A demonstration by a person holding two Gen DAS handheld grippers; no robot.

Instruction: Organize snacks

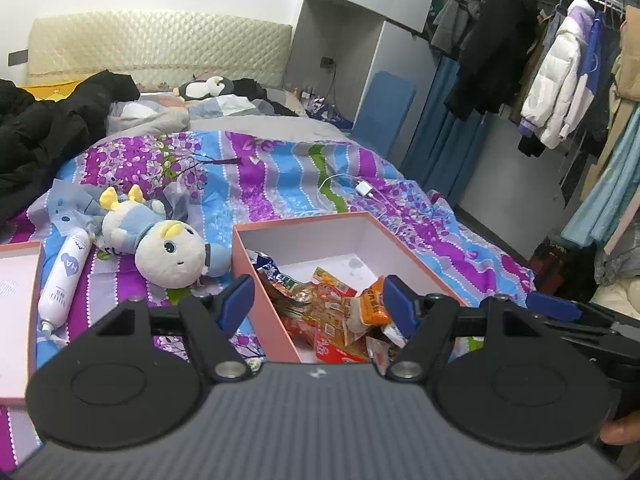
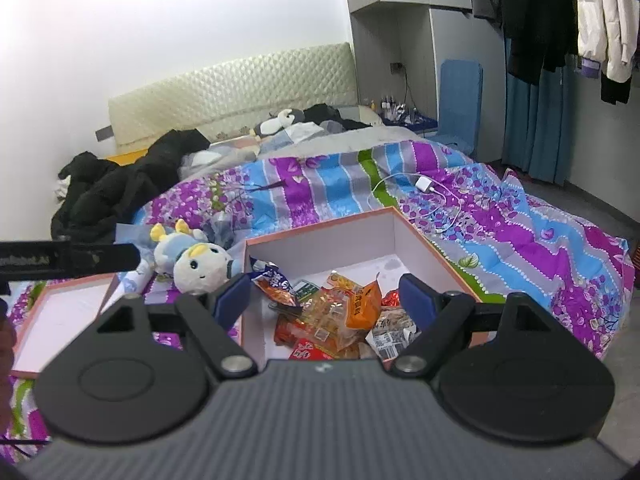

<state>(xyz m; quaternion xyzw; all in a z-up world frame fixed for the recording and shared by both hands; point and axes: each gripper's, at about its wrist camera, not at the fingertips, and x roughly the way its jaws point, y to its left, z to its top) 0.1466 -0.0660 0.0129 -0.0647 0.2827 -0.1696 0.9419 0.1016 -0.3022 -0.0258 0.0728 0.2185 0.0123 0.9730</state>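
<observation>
- Left wrist view: left gripper (image 1: 318,300) hangs over the near end of the pink box (image 1: 304,222), its 2 blue-padded fingers (image 1: 236,304) spread wide, nothing between them.
- Pink box sits on the floral bedspread (image 1: 280,176), white inside, lid off. Snack packets (image 1: 336,312) lie heaped in its near half; far half shows bare white floor.
- Orange packet (image 1: 372,304) rests on top of the heap, just beside the right-hand finger; touching or not, cannot tell.
- Box lid (image 1: 16,312) lies upturned at far left, well apart from the box.
- Plush toy (image 1: 160,244) lies on its side between lid and box, close to the box's left wall. White spray bottle (image 1: 64,280) lies beside the plush, near the lid.
- White charger with cable (image 1: 364,189) lies on the bedspread beyond the box.
- Right wrist view: right gripper (image 2: 326,300) also sits above the box (image 2: 320,226), 2 fingers (image 2: 416,300) wide apart, holding nothing.
- Snack packets (image 2: 332,320) show between the fingers, piled against the near wall. A blue-and-red packet (image 2: 276,282) lies toward the left wall; a white printed packet (image 2: 394,332) toward the right.
- Left gripper's body enters this view at the left edge, above the lid (image 2: 64,316).
- Black coat (image 2: 120,184) is piled at the head of the bed; hanging clothes (image 1: 560,72) fill the rail at right.
</observation>
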